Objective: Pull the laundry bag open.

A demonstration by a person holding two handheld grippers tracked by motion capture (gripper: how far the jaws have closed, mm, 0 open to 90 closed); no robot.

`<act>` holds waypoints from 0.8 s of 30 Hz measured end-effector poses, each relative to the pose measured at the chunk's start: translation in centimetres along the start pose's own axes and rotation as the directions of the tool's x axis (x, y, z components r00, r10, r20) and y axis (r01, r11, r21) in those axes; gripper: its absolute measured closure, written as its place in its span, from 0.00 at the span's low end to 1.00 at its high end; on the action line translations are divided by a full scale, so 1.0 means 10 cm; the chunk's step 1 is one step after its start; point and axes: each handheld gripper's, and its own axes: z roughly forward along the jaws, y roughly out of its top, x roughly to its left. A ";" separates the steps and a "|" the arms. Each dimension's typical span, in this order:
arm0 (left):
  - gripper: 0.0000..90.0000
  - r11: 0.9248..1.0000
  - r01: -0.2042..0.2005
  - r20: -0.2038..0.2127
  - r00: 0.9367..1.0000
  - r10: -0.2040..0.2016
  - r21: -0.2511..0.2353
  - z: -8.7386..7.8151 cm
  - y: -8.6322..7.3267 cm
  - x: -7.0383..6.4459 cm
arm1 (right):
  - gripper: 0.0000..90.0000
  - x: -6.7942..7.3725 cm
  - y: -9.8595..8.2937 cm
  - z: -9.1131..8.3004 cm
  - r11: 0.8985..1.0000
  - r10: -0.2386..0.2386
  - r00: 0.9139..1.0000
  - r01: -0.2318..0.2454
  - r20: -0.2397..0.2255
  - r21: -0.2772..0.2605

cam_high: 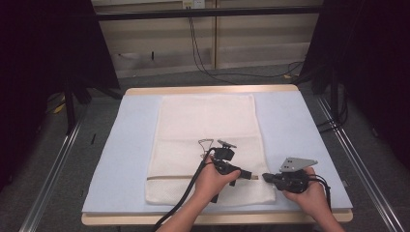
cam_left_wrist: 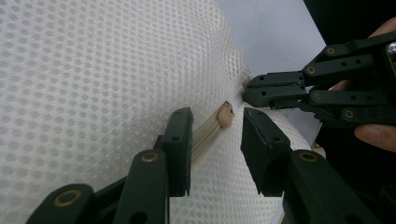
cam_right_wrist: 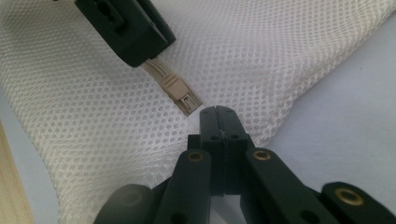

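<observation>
A white mesh bag [cam_high: 208,121] lies flat on the blue mat, with a beige zipper [cam_high: 169,177] running across its near end. My left gripper [cam_left_wrist: 215,114] is open, its jaws standing on either side of the beige zipper slider [cam_left_wrist: 226,114] without touching it. My right gripper [cam_right_wrist: 218,111] is shut on the bag's edge at the zipper's end, just past the slider [cam_right_wrist: 180,93]. In the high view the left gripper [cam_high: 247,176] and right gripper [cam_high: 264,177] meet tip to tip at the bag's near right corner.
The blue mat [cam_high: 309,140] covers a wooden table whose near edge [cam_high: 121,220] shows. A black cable [cam_high: 186,193] trails from the left gripper. Bare mat lies left and right of the bag. Dark frame posts and floor cables stand behind the table.
</observation>
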 end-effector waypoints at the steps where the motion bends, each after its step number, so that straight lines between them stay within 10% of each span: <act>1: 0.71 1.000 0.005 0.003 1.000 -0.005 0.005 0.02 0.00 0.00 | 1.00 0.00 0.00 0.00 1.000 0.001 1.000 -0.001 0.000 0.000; 24: 0.80 0.998 0.061 0.025 0.998 -0.061 -0.004 0.09 0.05 -0.04 | 1.00 0.00 0.00 0.00 1.000 0.005 1.000 -0.005 -0.004 0.000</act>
